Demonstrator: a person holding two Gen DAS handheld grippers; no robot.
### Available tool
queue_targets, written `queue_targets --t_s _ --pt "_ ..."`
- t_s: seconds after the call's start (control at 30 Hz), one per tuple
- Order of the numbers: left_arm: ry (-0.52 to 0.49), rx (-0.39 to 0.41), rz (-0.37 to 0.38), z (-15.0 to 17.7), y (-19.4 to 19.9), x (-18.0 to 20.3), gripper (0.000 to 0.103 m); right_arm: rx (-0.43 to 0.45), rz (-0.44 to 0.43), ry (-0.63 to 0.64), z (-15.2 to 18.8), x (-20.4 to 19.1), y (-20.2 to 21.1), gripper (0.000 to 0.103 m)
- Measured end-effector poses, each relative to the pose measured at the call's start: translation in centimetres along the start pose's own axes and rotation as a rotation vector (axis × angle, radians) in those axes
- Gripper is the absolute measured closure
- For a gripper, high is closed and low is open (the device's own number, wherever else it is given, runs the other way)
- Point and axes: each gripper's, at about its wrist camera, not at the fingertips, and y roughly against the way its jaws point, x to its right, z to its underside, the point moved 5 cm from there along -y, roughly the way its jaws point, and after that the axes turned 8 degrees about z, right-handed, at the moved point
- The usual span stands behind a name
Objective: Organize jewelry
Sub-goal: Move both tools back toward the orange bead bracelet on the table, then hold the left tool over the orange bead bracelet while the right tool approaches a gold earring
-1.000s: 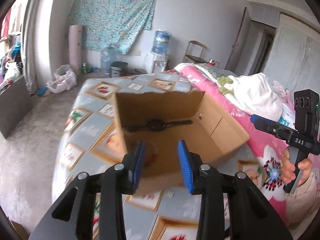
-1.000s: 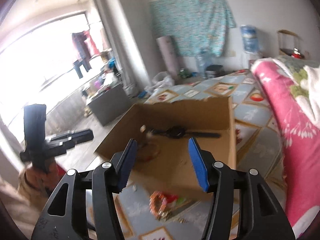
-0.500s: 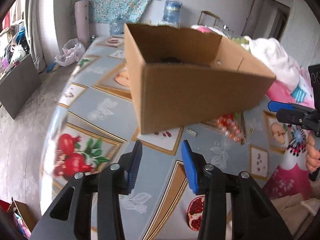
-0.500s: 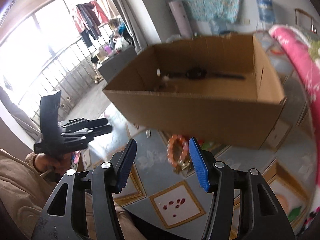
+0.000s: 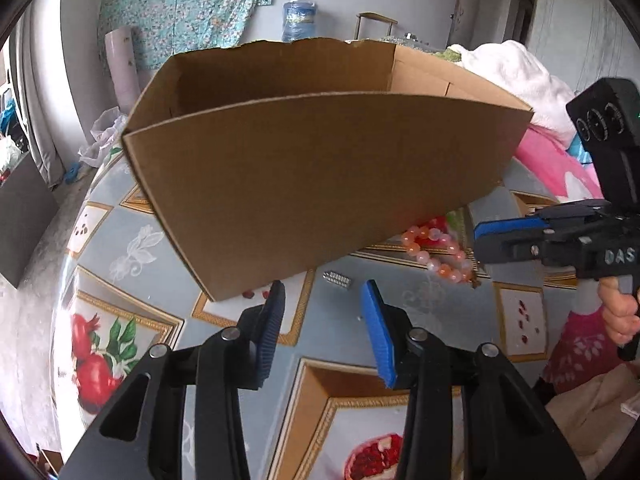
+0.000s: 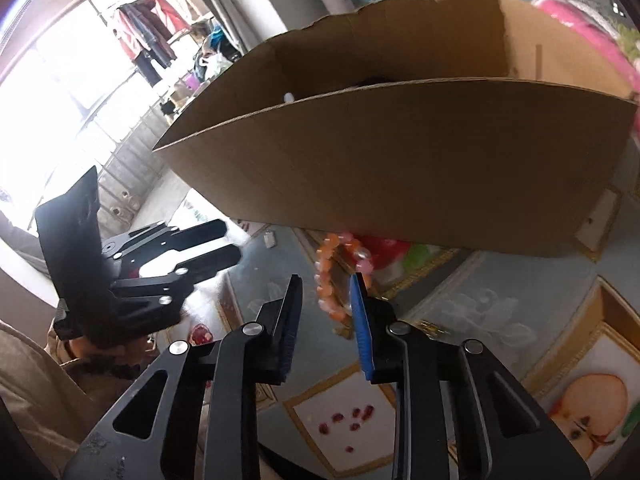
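Nearest me, my left gripper (image 5: pixel 323 300) stood partly open on nothing, aimed at the small silver coil (image 5: pixel 338 279) on the patterned tablecloth (image 5: pixel 132 240), while my right gripper (image 6: pixel 325 295) was closing with the orange bead bracelet (image 6: pixel 332 276) lying between its pads, not yet pinched so far as I could tell. Beyond them stood the cardboard box (image 5: pixel 320 184), where a dark piece (image 6: pixel 374 79) already showed over the rim; the bracelet and coil were left to stow. Against the frame a second before, both grippers had dropped from looking into the box to table level before its near wall.
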Motion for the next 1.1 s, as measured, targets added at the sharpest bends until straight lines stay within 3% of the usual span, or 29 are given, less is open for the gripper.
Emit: queue_targets --t_s 0.1,0.23,0.3,0.37,0.43,0.6,0.77,0.87,0.97,1.1 --pt "-0.005 -0.008 0.003 0.0 -0.5 0.0 0.069 -0.008 0.025 0.038 -0.5 -1.1 -1.0 0.078" --pt "-0.011 -0.018 -0.003 0.3 -0.8 0.0 0.07 -0.036 0.122 0.097 -0.8 -1.9 -2.6 0.078" --pt "-0.005 -0.017 -0.004 0.5 -0.7 -0.2 0.07 -0.049 0.143 0.118 -0.7 -2.3 -3.2 0.083" --pt "0.004 -0.013 -0.007 0.6 -0.5 -0.4 0.07 -0.046 0.158 0.13 -0.8 -2.6 -3.4 0.095" --pt "0.014 -0.009 -0.01 0.7 -0.4 -0.6 0.07 -0.035 0.155 0.121 -1.0 -3.0 -3.5 0.095" --pt "0.038 0.009 -0.045 1.2 0.6 -1.6 0.07 0.01 0.037 0.129 -1.6 -5.3 -1.9 0.096" --pt "0.074 0.02 -0.081 1.5 1.4 -3.0 0.07 -0.04 -0.118 0.172 -0.9 -9.0 -3.0 0.095" --pt "0.094 0.025 -0.098 1.6 1.7 -3.6 0.07 -0.089 -0.151 0.217 -0.1 -10.8 -3.9 0.092" --pt "0.107 0.03 -0.094 1.6 1.9 -3.8 0.07 -0.069 -0.121 0.222 0.0 -10.8 -3.6 0.068" --pt "0.109 0.043 -0.027 1.5 2.0 -3.0 0.07 -0.001 -0.1 0.14 -0.9 -8.3 -1.4 0.066"
